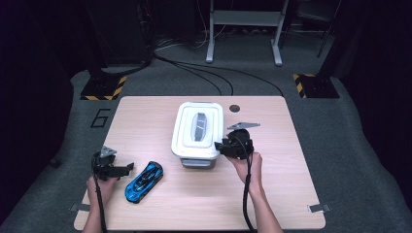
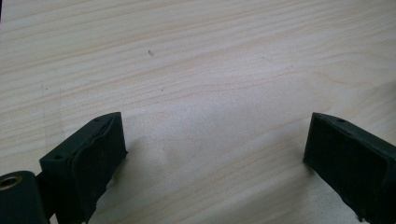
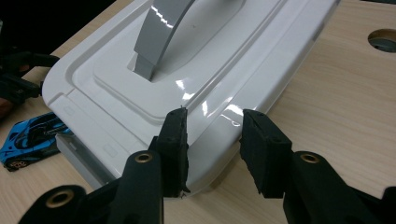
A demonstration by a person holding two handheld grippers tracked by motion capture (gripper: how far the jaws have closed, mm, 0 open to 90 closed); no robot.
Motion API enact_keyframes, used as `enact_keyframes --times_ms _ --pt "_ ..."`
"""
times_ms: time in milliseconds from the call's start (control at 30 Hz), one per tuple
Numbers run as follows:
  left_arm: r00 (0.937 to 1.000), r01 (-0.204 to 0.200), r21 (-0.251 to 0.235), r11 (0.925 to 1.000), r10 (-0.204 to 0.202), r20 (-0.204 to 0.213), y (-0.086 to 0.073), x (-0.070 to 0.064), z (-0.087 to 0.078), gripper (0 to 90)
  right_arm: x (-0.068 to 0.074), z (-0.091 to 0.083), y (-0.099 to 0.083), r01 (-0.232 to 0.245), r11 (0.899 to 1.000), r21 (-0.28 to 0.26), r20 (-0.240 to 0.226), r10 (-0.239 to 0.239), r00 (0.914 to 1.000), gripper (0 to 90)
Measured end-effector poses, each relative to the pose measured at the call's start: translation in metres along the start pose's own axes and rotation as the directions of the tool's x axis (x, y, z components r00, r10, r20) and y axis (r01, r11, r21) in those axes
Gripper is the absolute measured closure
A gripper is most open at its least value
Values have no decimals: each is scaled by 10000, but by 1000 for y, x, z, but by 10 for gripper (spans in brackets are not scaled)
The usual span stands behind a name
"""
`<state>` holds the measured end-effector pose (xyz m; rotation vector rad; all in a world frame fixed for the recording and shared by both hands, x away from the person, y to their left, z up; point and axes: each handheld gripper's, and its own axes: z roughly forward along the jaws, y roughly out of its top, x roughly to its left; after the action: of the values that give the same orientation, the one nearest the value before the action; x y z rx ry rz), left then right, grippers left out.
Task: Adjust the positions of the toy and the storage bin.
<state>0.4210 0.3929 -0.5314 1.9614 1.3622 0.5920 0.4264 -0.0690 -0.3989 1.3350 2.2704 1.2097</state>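
Observation:
A white storage box with its lid point(image 1: 187, 131) on stands mid-table, and a grey handle point(image 1: 199, 125) runs along the lid's top. In the right gripper view the lid point(image 3: 116, 88) and handle point(image 3: 163, 28) are close up. My right gripper point(image 1: 218, 145) is at the lid's right near corner. Its jaws point(image 3: 214, 126) straddle the lid's rim, one on top and one outside, shut on it. A blue toy car point(image 1: 144, 181) lies on the table at the front left, also visible as the car point(image 3: 30, 137) beyond the box. My left gripper point(image 1: 128, 168) is just left of the car, open over bare wood point(image 2: 215, 140).
The wooden table point(image 1: 272, 194) has a round cable hole point(image 1: 234, 108) behind the box, which appears as the hole point(image 3: 383, 39) in the right gripper view. Cables and stand legs lie on the grey floor past the far edge. Bare wood stretches right of and in front of the box.

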Motion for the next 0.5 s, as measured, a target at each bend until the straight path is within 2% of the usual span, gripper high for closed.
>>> enact_keyframes --times_ms 133,233,367,500 --pt "10000 7 -3 10000 -7 6 0 0 0 52 4 4 2 86 9999 59 -80 -85 9999 567" --pt "10000 -1 26 10000 1 15 0 0 0 53 2 3 1 209 9997 -128 133 -208 9997 439" --pt "10000 -14 62 10000 14 30 0 0 0 53 -7 -10 -4 -11 9973 -728 361 37 9993 314" --pt "10000 -21 41 10000 20 61 1 1 0 54 -19 -23 -15 -19 9955 -951 671 83 9977 188"
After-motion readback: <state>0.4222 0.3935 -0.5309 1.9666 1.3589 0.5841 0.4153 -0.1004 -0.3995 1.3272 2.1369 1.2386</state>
